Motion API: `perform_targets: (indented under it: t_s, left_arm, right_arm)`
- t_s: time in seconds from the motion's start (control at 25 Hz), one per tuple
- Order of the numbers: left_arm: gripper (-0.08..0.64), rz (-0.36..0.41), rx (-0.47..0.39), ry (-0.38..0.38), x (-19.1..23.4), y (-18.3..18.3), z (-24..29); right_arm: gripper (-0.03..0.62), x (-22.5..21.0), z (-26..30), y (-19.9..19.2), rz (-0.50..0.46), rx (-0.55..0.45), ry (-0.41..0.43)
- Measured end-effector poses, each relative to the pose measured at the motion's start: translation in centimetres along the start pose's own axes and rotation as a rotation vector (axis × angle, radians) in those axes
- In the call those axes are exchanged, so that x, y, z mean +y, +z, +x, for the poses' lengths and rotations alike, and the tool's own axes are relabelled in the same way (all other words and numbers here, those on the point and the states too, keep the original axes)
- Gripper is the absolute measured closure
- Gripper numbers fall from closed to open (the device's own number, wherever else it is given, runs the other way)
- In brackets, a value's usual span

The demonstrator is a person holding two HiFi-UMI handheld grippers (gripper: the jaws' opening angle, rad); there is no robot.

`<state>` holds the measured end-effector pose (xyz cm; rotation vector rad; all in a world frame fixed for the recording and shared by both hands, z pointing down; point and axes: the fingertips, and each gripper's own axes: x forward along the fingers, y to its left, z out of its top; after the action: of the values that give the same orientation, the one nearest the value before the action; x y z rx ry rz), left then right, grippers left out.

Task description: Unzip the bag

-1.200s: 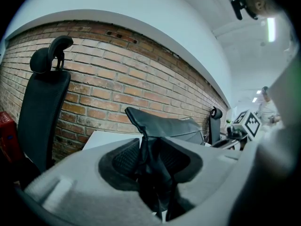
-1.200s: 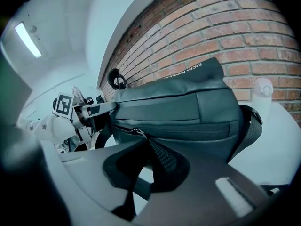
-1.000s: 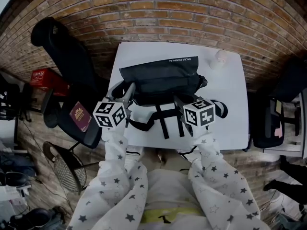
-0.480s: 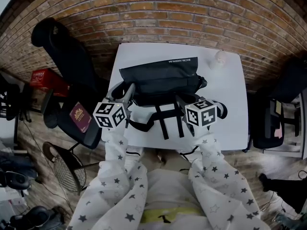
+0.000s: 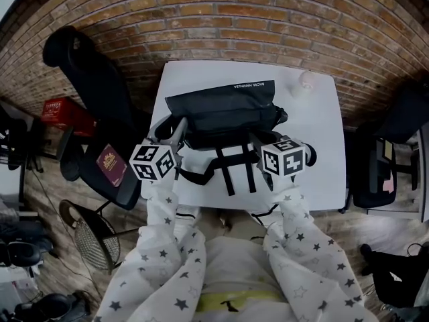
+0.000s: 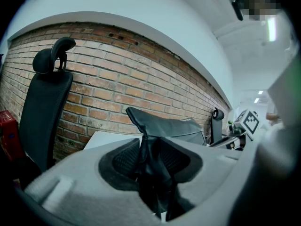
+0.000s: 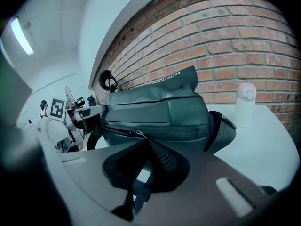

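Pinching a fold at the left end of the black bag [image 5: 224, 109], which lies mid-worktop [image 5: 315, 159], the left claw [image 6: 153, 171] anchors it, while the right claw [image 7: 141, 166], pressed together on the thin zip pull [image 7: 134, 134], could slip off or drag the bag sideways.

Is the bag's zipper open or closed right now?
Closed, it seems: in the right gripper view the zipper lies flat across the bag with no gap showing.

a black chair [image 5: 87, 72] stands beside the white table [image 5: 315, 173], a brick wall [image 5: 234, 19] behind.
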<state>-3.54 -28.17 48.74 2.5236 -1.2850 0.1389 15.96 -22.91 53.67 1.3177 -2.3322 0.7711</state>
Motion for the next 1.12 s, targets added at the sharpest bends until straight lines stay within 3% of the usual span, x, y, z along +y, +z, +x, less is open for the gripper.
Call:
perform_targets:
  t_s: [1.12]
  left_arm:
    - [0.426, 0.002, -0.004, 0.012, 0.3, -0.1, 0.2]
  right_arm:
    - [0.577, -5.2, -2.6, 0.0, 0.065, -0.027, -0.168]
